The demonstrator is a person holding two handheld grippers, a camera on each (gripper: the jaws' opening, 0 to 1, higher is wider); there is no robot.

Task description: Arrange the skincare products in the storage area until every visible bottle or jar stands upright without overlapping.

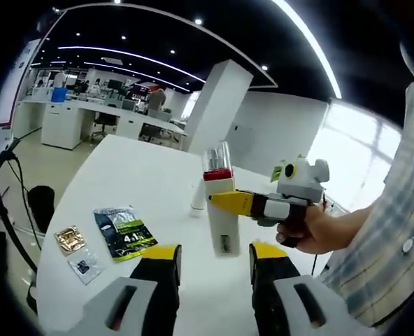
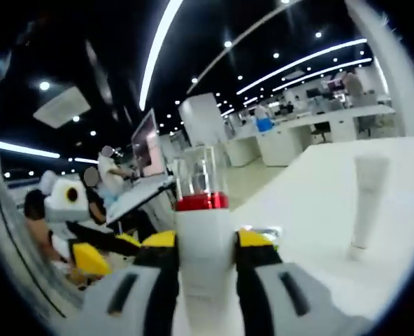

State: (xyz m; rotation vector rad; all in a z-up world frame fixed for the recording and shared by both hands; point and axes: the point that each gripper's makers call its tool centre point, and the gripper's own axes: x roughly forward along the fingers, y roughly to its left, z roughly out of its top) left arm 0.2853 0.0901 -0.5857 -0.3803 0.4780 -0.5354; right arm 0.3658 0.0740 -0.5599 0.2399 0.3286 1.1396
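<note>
Gripping a white bottle (image 2: 203,245) with a red band and clear cap, the right gripper (image 2: 203,255) has its yellow-tipped fingers (image 2: 257,241) pressed against the bottle's two sides. In the left gripper view that same gripper (image 1: 229,201) comes in from the right, held in a person's hand (image 1: 312,227), and the bottle (image 1: 221,210) stands upright with its base on or just above the white worktop (image 1: 144,182) — which one I cannot tell.

The left gripper (image 1: 214,255) sits nearest in its own view, its fingers (image 1: 163,253) spread wide with nothing between them, the bottle just beyond the gap. To the left of it on the worktop lie three flat sachets: a green and black one (image 1: 126,233), a gold one (image 1: 70,239) beside it, and a small clear one (image 1: 85,266) just below the gold.

Behind the bottle a white tube (image 1: 198,199) stands on its cap, close to the bottle but apart from it; in the right gripper view the tube (image 2: 364,206) stands well off to the right on the worktop (image 2: 312,210).

Farther back — white office desks (image 1: 74,119), a white pillar (image 1: 217,105) and ceiling light strips.
</note>
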